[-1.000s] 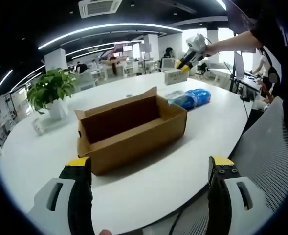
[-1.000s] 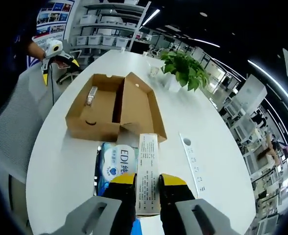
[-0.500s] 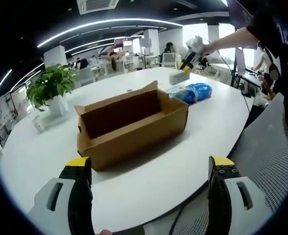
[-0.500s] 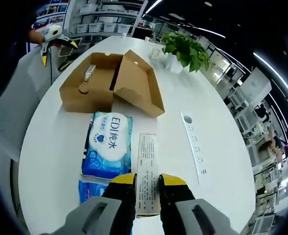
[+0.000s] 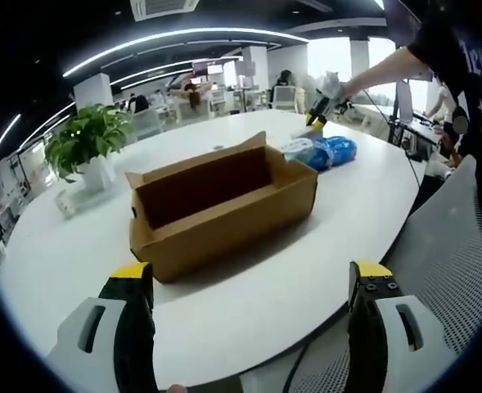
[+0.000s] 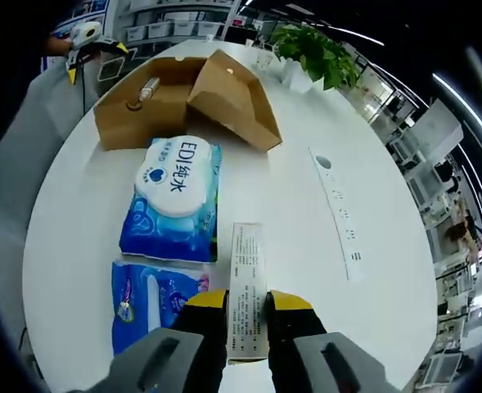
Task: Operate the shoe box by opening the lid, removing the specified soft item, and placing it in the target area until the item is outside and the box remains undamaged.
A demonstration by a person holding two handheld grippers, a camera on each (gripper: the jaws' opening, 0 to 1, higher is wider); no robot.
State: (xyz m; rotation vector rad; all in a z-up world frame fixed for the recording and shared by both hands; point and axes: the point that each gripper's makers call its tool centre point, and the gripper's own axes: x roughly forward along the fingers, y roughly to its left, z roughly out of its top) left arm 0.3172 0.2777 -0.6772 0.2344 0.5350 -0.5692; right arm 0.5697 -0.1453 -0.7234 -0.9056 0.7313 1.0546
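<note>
The brown cardboard shoe box [image 5: 224,205] stands open on the white table, its lid [image 6: 228,98] folded back. A small pale item [image 6: 146,86] lies inside it. My right gripper [image 6: 247,301] is shut on a slim white carton [image 6: 246,278], held just above the table beside two blue soft packs, one marked EDI [image 6: 175,196] and one darker [image 6: 155,299]. In the left gripper view that right gripper [image 5: 321,102] hangs past the blue packs [image 5: 322,151]. My left gripper [image 5: 250,278] stays open, short of the box, with nothing between its jaws.
A potted plant [image 5: 85,139] stands at the table's far side. A long white strip [image 6: 339,213] lies flat on the table right of the carton. A grey mesh chair [image 5: 453,254] sits at the table's near edge. Office desks fill the background.
My right gripper has carried the white carton away from the shoe box, past both blue packs, and lower toward the table. The left gripper has hardly moved.
</note>
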